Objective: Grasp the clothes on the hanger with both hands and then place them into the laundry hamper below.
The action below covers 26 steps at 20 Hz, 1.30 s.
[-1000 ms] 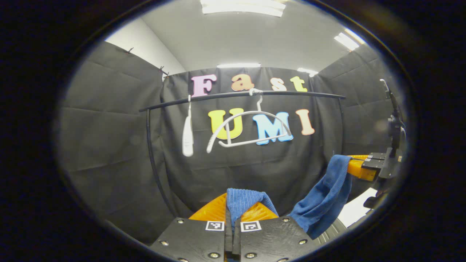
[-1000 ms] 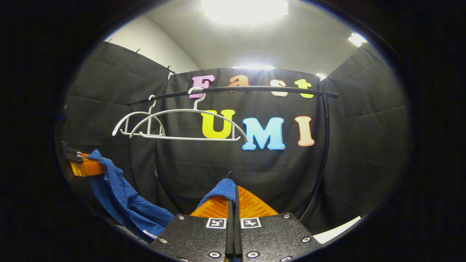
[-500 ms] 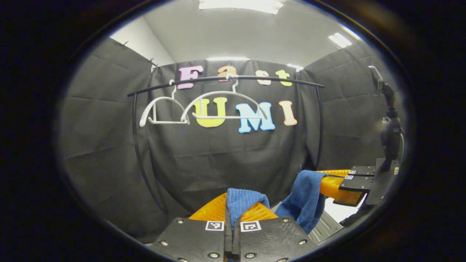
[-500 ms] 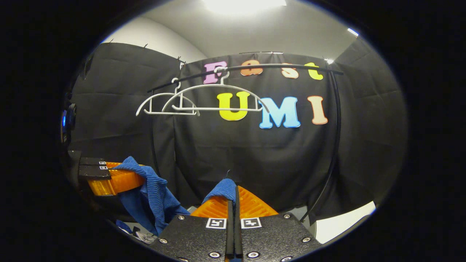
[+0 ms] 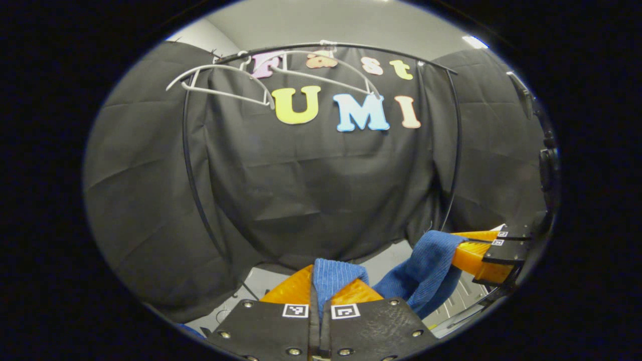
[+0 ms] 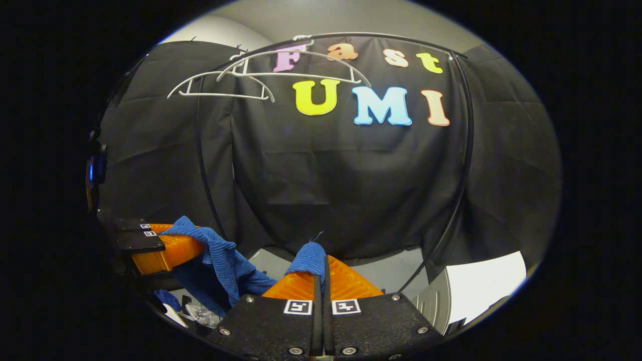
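Between my two tongs hangs the blue cloth (image 5: 426, 273), a soft knit thing. My left tongs (image 5: 321, 288) are closed tight on one bunch of it, and a blue fold pokes up between the orange fingers (image 5: 293, 291). My right tongs (image 6: 321, 281) are closed tight too, with a small blue bit of the cloth (image 6: 308, 258) pinched at the tips. In the right gripper view I see my left tongs off to the side, low down, with the cloth draped over their orange fingers (image 6: 170, 250) and sagging down toward my right tongs. In the left gripper view my right tongs (image 5: 484, 253) sit at the far edge, and the cloth falls from them in a loose fold.

Up high, well apart from the cloth, two white hangers (image 6: 261, 75) hang bare on a black rail (image 6: 381, 37). They are tilted and they overlap each other. The rail bends down into thin black poles (image 6: 464, 165) on both sides, in front of the black wall cloth.

Low down, just under the cloth, I see pale gray and white surfaces (image 6: 476, 286). A ribbed gray part (image 6: 434, 306) shows beside my right tongs. I cannot tell if that is the hamper.
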Each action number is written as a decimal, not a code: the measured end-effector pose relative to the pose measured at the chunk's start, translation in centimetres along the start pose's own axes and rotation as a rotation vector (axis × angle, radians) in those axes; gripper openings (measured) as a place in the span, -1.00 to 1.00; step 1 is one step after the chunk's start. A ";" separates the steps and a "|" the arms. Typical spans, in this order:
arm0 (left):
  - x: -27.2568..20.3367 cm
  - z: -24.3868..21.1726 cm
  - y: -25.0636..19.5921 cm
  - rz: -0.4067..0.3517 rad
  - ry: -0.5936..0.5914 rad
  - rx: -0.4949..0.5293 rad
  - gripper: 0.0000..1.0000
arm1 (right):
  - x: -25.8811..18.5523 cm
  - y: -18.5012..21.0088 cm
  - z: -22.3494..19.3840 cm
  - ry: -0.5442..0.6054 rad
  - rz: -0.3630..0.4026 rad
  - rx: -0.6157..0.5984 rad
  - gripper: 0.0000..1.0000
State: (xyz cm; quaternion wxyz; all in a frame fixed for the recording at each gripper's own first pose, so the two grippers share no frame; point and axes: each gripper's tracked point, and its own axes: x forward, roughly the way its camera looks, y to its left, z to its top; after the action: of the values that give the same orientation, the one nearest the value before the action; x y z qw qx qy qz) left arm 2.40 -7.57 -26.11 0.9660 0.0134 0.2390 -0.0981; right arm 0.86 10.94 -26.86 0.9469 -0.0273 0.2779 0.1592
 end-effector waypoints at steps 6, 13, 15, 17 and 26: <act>2.0 -6.6 -0.9 -0.013 0.130 0.010 -0.96 | 0.2 -0.4 -5.9 0.147 -0.015 -0.028 -0.97; 3.0 -12.7 -0.7 0.004 0.266 0.003 -0.93 | 0.4 -0.8 -10.8 0.267 -0.026 -0.036 -0.94; 3.2 -13.8 -0.4 0.013 0.284 -0.010 -0.98 | 0.2 -0.9 -11.6 0.289 -0.022 -0.031 -0.92; 2.9 -14.9 -0.2 0.010 0.303 -0.023 -0.87 | -0.1 -0.7 -12.3 0.302 -0.019 -0.031 -0.87; 1.8 -14.0 -0.7 -0.009 0.261 -0.005 0.99 | -1.3 -0.3 -12.0 0.283 0.010 -0.011 0.53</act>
State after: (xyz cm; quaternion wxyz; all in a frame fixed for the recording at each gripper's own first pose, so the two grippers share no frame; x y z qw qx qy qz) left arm -2.60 -7.57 -39.36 0.9262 0.0227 0.3631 -0.0991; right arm -6.30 8.55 -36.30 0.8973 -0.0532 0.4081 0.1600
